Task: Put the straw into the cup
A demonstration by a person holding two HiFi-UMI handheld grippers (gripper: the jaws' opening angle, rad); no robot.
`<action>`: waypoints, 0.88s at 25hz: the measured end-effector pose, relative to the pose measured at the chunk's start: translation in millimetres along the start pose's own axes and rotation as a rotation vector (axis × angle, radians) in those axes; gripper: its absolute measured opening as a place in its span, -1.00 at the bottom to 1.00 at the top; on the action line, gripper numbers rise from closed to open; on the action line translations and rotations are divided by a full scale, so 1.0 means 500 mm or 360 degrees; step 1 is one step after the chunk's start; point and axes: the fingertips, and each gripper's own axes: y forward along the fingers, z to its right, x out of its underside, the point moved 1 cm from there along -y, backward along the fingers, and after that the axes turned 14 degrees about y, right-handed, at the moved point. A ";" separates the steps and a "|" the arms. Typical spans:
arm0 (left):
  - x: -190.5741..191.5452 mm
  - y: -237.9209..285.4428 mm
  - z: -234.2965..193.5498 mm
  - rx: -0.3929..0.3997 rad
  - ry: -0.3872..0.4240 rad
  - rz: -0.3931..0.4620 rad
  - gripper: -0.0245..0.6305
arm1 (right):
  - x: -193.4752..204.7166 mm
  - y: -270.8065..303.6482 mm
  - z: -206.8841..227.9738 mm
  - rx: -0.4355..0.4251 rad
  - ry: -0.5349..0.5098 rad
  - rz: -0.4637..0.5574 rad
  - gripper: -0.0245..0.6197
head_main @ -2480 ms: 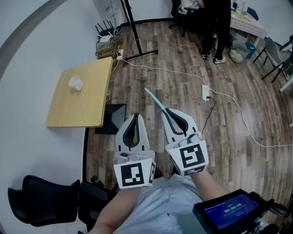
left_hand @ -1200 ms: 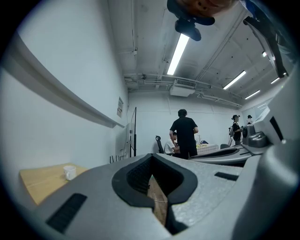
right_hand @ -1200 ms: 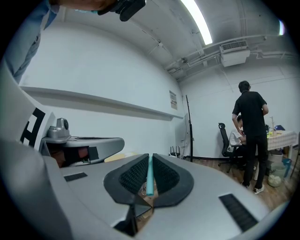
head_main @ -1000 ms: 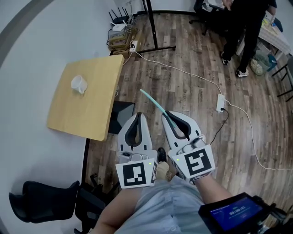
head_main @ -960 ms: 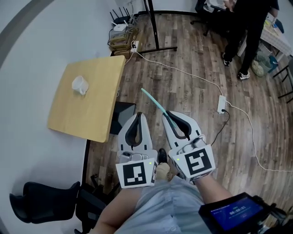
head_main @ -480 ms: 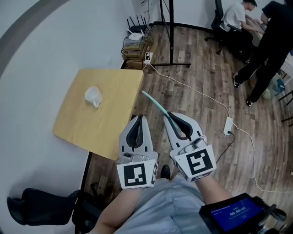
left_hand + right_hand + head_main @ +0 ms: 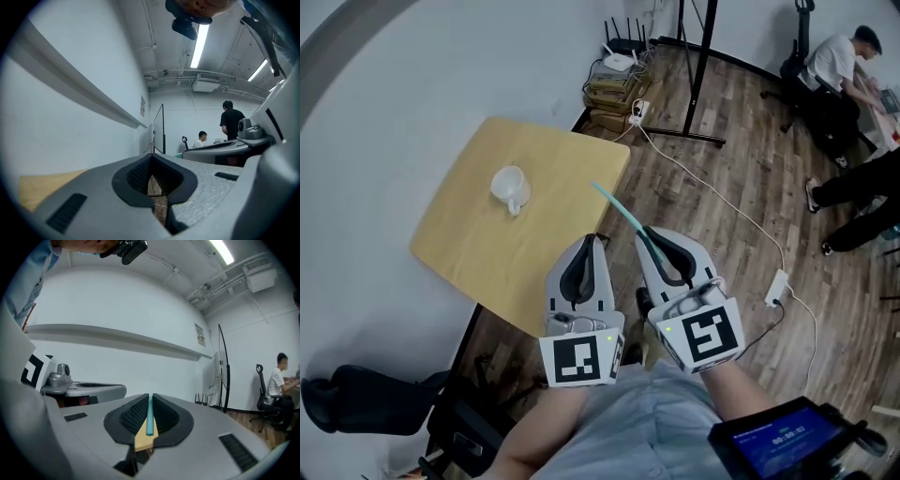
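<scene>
Now we hold our two tongs side by side, close to the long edge of the table (image 7: 469,239). The right gripper (image 7: 649,234) is pinching the straw (image 7: 619,208). The straw is thin and straight, and it is a pale blue-green colour. One end sits tight between the two dark pads, and the rest sticks out past the tips and leans toward the table. In the head view its far tip shows in front of the table top, just inside that edge. In the right gripper view (image 7: 150,397) the straw (image 7: 149,416) runs right down the middle of the jaws, which press on it from both sides.

The left gripper (image 7: 589,240) is nearer the table than the right one, and in the head view its tips show against the table's edge. In the left gripper view (image 7: 152,157) its jaws are pressed together with nothing held between them.

The cup (image 7: 509,187) is small and whitish. It sits on the table, nearer the far side, well apart from the straw's tip. We cannot tell if it stands up or lies on its side. Next to the table we see the brown wood floor (image 7: 741,187).
</scene>
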 end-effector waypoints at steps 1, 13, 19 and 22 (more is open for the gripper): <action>0.008 0.014 -0.007 -0.0020 0.0001 -0.0018 -0.93 | 0.000 0.018 0.007 -0.0023 0.0005 -0.0007 -0.85; 0.067 0.226 -0.130 -0.0400 -0.0002 -0.0230 -0.93 | -0.005 0.295 0.075 -0.0493 0.0113 -0.0157 -0.85; 0.071 0.264 -0.192 -0.0635 0.0022 -0.0270 -0.93 | -0.029 0.388 0.057 -0.0760 0.0101 -0.0176 -0.85; 0.072 0.259 -0.230 -0.0759 0.0034 -0.0278 -0.93 | -0.039 0.429 0.046 -0.0842 0.0055 -0.0185 -0.85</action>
